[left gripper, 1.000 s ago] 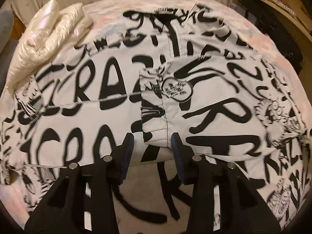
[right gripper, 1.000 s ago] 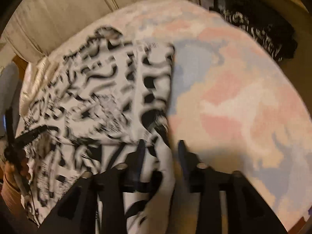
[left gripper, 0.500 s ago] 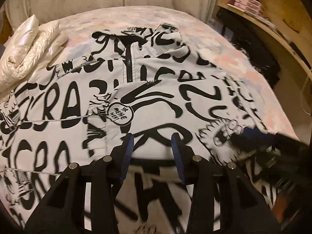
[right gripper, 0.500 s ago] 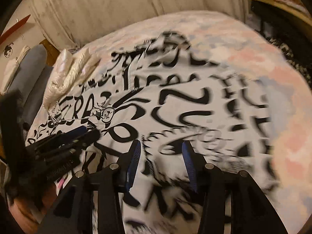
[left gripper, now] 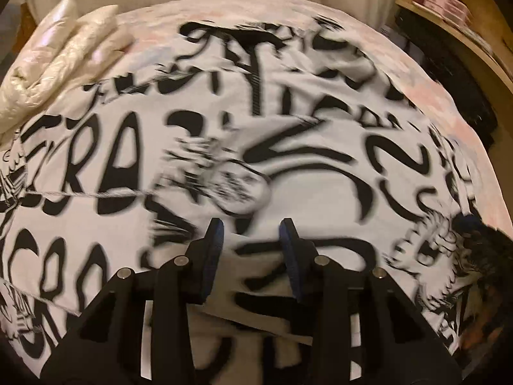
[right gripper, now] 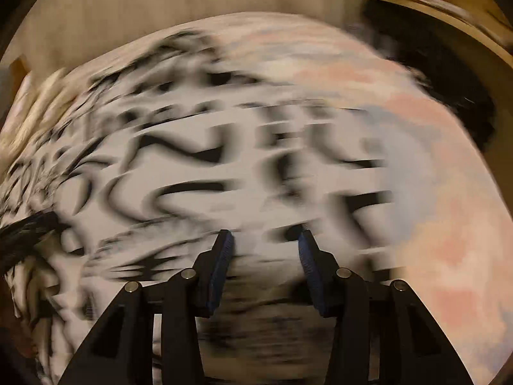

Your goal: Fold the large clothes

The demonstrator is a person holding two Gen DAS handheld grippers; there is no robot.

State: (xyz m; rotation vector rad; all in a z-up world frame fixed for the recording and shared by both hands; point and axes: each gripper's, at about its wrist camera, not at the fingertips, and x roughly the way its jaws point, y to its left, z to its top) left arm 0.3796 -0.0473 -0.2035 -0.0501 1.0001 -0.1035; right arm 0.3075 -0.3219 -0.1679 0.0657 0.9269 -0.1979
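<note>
A large white garment [left gripper: 320, 176] printed with black graffiti letters lies spread flat over the bed, its zip running up the middle. My left gripper [left gripper: 251, 224] hovers low over its near middle. The jaws stand apart and are closing a little, with cloth below them, not pinched. My right gripper [right gripper: 264, 237] is over the garment [right gripper: 192, 176] near its right side. Its jaws are closing but still apart, pads clear of the cloth. That view is badly blurred. The right gripper [left gripper: 474, 224] also shows dark at the left view's right edge.
A pastel pink-and-blue bedspread [right gripper: 433, 192] lies bare to the right of the garment. A white puffy jacket [left gripper: 64, 57] sits folded at the far left. A wooden shelf [left gripper: 449, 16] with dark items [left gripper: 449, 73] below it borders the bed's right side.
Both grippers dropped closer to the garment and shifted sideways. The right view swung from the garment's right edge to over its right half. The right jaws narrowed slightly.
</note>
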